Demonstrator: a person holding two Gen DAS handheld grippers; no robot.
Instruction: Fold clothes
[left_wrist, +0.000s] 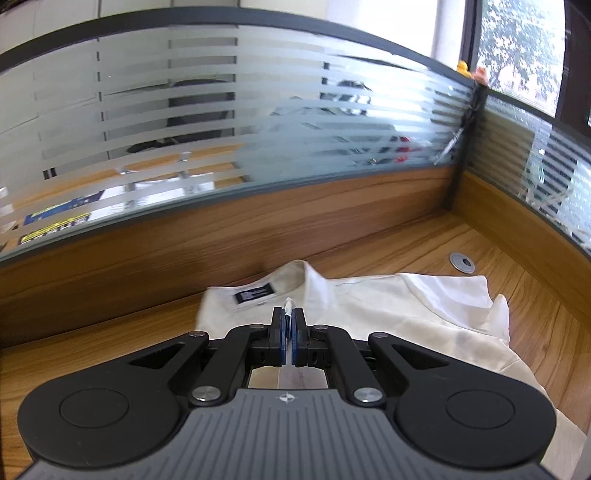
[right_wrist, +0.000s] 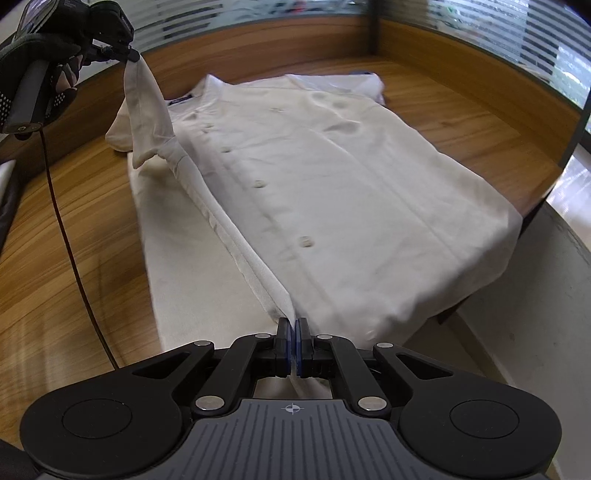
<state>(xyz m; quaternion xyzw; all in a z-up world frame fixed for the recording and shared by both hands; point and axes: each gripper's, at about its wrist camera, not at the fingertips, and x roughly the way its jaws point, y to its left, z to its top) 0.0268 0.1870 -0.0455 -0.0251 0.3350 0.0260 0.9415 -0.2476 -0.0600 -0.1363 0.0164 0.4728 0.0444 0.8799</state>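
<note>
**Operator:** White cotton shirt (right_wrist: 332, 177) lies button-side up on the wooden bench (right_wrist: 74, 221), collar toward the far partition, hem hanging over the near edge. Status, left side first?

**Technician:** Left hand-held gripper (right_wrist: 127, 55), held in a gloved hand (right_wrist: 40, 62), is clamped on a cloth tip at the collar end and lifts it clear of the bench. Its own view shows the jaws together with a sliver of fabric (left_wrist: 288, 306) between them, just short of the neck label (left_wrist: 254, 295). Right hand-held gripper (right_wrist: 294, 326) is closed on the hem end of the same edge. The raised edge (right_wrist: 229, 221) runs taut between the two.

**Operator:** Step in hand?

**Technician:** Judged as a lengthwise fold of the left side over the button row. Next move calls for both ends travelling together, at equal height and tension, so the crease lands straight.

**Operator:** Obstructions?

**Technician:** Cable (right_wrist: 70, 236) trails across the bench left of the shirt. Glass partition (left_wrist: 236, 122) limits reach at the collar end. Grommet (left_wrist: 461, 262) sits well clear, far right.
</note>
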